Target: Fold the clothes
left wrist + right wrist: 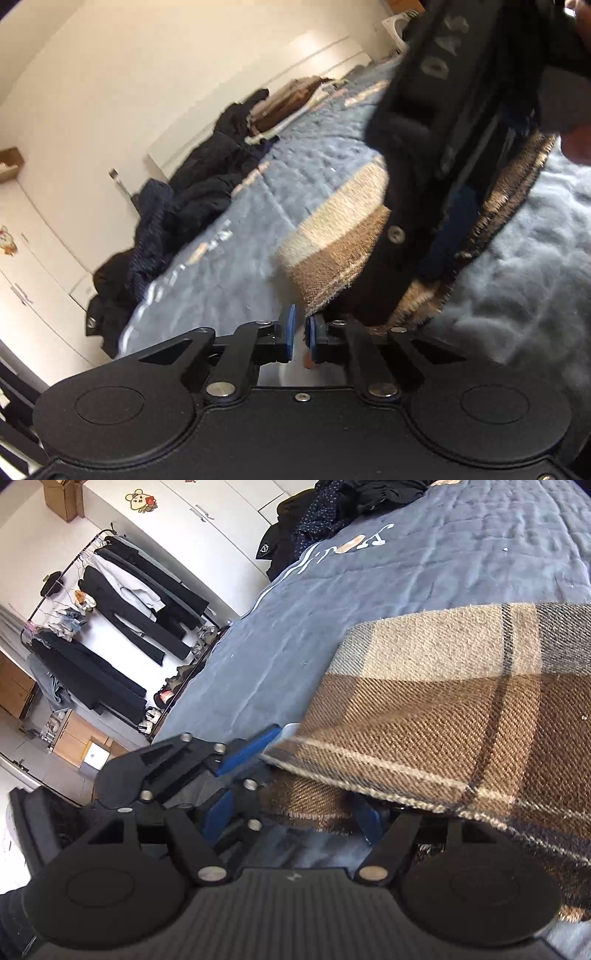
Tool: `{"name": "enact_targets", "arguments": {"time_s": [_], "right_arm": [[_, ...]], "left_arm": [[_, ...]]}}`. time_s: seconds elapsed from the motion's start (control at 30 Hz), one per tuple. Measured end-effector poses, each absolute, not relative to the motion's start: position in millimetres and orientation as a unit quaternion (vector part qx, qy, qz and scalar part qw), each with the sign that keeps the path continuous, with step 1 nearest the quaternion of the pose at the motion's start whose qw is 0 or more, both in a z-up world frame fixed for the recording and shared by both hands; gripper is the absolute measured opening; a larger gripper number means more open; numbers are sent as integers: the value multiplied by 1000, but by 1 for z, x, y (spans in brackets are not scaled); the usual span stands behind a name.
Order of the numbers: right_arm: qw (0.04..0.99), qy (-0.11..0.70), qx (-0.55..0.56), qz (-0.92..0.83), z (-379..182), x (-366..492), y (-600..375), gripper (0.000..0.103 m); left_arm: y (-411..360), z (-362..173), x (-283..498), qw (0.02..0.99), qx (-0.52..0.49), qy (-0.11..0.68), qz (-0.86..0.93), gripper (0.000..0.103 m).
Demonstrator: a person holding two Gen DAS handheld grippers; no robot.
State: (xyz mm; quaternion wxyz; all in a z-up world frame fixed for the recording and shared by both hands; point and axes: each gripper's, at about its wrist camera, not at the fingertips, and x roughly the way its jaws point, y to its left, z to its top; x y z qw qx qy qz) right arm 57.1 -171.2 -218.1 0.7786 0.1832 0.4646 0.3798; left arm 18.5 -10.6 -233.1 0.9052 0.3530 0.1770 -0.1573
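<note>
A brown and beige plaid cloth lies folded on the grey-blue quilt. In the right wrist view its upper layer drapes over my right finger, and a fringed lower edge lies between the pads. My right gripper stands wide open around that edge, and its left pad is clear of the cloth. In the left wrist view the plaid cloth lies ahead with the right gripper reaching down into it. My left gripper is shut with nothing between its blue pads. It hovers just before the cloth's corner.
A heap of dark clothes lies along the far bed edge, with folded brown garments beyond it. White wardrobe doors stand behind. A clothes rack with dark garments stands on the floor past the bed's corner.
</note>
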Motion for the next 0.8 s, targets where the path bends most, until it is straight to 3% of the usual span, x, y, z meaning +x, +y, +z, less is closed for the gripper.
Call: {"name": "enact_targets", "arguments": {"time_s": [0.43,0.67,0.77,0.8], "right_arm": [[781,447,187,393,-205,56,-178,71],[759,481,155,411,-209,57,-170,71],[751,492,149,414,-214,53,-170,71],[746,497,153,417,-215,52,-171,71]], "left_arm": [[-13,-249,9,893,359,212,-171,16],[-2,-233,24,905,348,188,-154,14],[-4,-236,27,894,379,181,-155,18],[-5,-240,28,888,393,181,-156,24]]}}
